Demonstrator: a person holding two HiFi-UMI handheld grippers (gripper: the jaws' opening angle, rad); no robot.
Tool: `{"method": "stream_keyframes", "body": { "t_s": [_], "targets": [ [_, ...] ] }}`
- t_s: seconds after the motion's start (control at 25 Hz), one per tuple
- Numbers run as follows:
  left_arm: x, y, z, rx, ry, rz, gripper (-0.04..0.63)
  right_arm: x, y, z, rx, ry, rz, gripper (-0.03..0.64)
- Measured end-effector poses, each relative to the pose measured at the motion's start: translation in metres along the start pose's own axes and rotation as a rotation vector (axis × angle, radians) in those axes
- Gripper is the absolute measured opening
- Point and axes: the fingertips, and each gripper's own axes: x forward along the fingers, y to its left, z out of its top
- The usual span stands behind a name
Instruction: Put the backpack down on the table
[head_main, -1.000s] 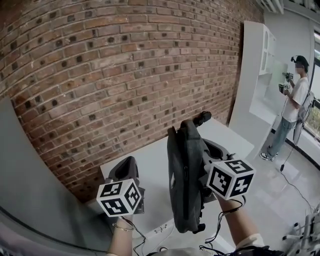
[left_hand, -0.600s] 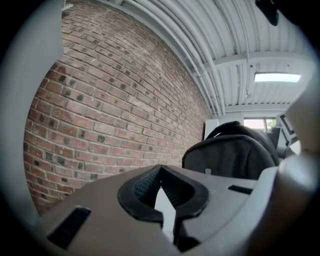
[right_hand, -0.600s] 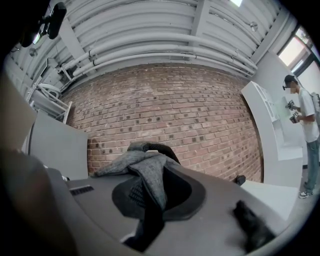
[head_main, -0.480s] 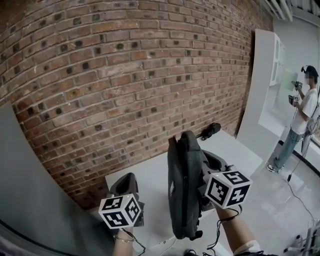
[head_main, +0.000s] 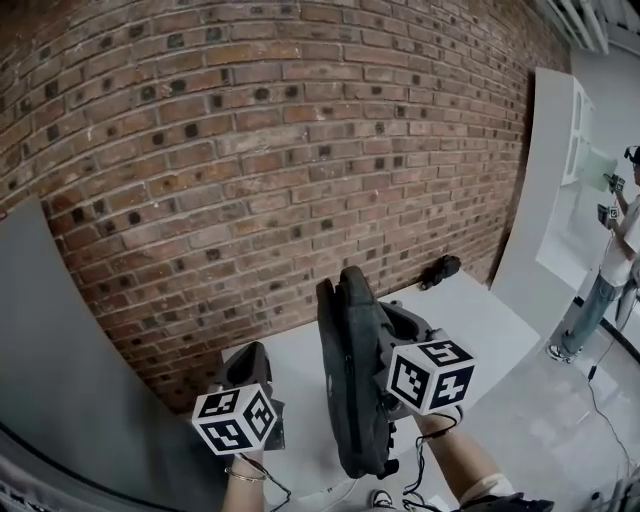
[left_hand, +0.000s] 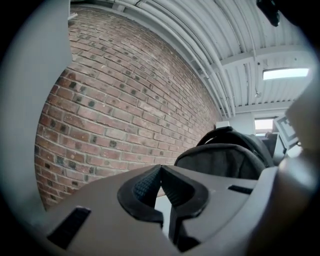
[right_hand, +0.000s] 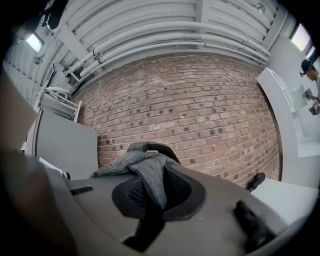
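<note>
A dark grey backpack (head_main: 352, 385) hangs upright, edge-on, over the near part of the white table (head_main: 480, 325). My right gripper (head_main: 392, 345) is at its right side, shut on a fold of its grey fabric (right_hand: 149, 176); the carry handle (right_hand: 153, 146) arches just beyond the jaws. My left gripper (head_main: 250, 355) is held level to the left of the backpack and apart from it. Its pads (left_hand: 150, 182) meet at the tip with nothing between them, and the backpack (left_hand: 225, 159) shows to its right.
A brick wall (head_main: 260, 170) runs close behind the table. A small black object (head_main: 440, 270) lies at the table's far edge by the wall. A grey panel (head_main: 60, 360) stands to the left. A person (head_main: 620, 250) stands far right by a white cabinet (head_main: 560, 190).
Both grippers and the backpack have shifted left and nearer the wall. The black object on the table now shows apart from the backpack's top. The right grip has not changed.
</note>
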Motion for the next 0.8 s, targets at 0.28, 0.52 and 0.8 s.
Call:
{"method": "stream_keyframes", "body": {
  "t_s": [0.28,0.52,0.8],
  "targets": [
    [-0.021,0.038,0.006,0.035,-0.010,0.088,0.012,0.044,0.040,-0.015,0.027,0.020,0.101,0.043],
    [-0.052,0.106,0.015,0.009,-0.023,0.240,0.012,0.092,0.095,-0.026,0.017,0.040,0.211,0.043],
    [-0.067,0.155,0.026,0.002,-0.031,0.352,0.012,0.144,0.136,-0.036,0.038,0.043,0.301,0.043]
  ]
}}
